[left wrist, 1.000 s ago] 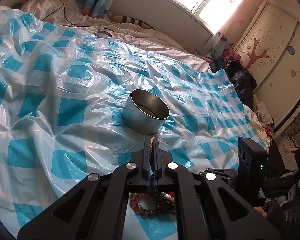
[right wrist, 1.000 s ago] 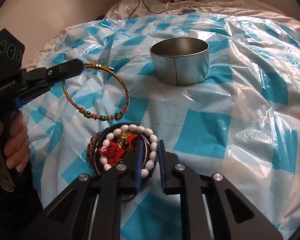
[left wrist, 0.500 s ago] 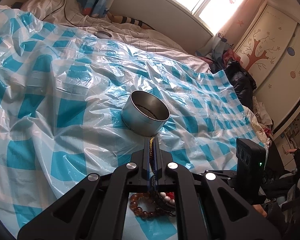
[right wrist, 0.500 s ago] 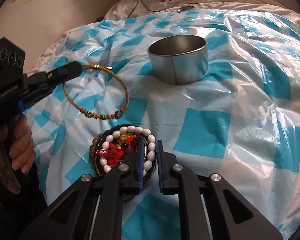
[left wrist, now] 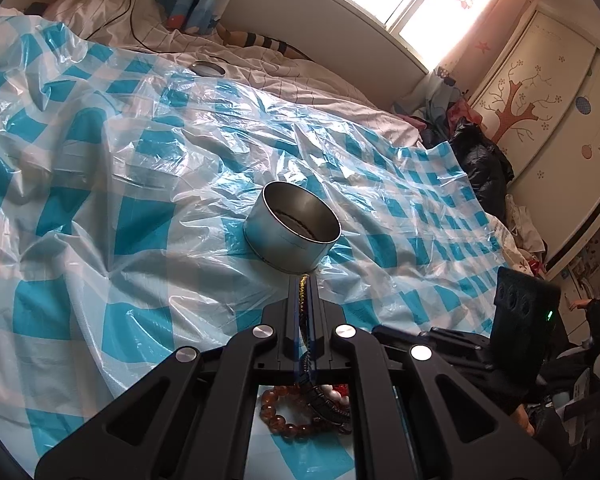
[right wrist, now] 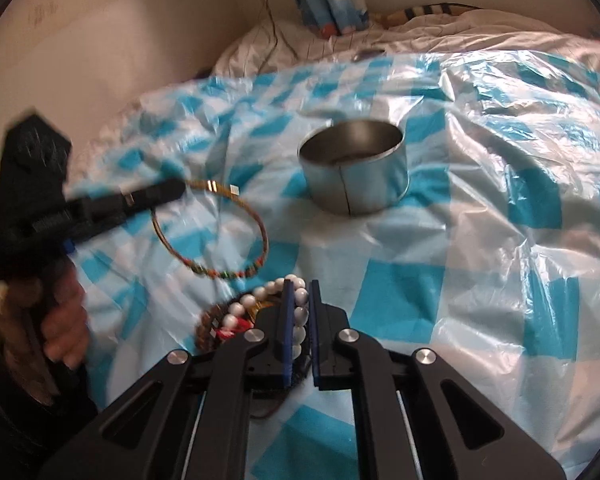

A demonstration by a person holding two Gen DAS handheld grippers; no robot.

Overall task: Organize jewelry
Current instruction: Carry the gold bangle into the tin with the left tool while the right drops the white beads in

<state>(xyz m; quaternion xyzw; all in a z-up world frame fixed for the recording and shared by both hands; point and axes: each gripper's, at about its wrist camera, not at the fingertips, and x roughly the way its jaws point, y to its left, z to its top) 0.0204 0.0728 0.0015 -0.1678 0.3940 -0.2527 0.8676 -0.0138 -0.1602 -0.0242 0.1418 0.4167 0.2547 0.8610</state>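
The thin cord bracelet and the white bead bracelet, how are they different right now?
The thin cord bracelet is a slim hoop with small coloured beads; the white bead bracelet is a string of round white beads. The cord bracelet hangs clear of the sheet from the shut left hand-held gripper; the bead bracelet sits between the right hand-held gripper's closing fingers, by the pile. Neither is in the metal tin.

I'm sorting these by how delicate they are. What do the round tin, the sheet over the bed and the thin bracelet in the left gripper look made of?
Round tin: bare metal, dull silver, with a side seam. Sheet: thin glossy plastic film, crinkled and translucent. Thin bracelet: probably woven multicoloured cord with small beads; blur leaves it uncertain.
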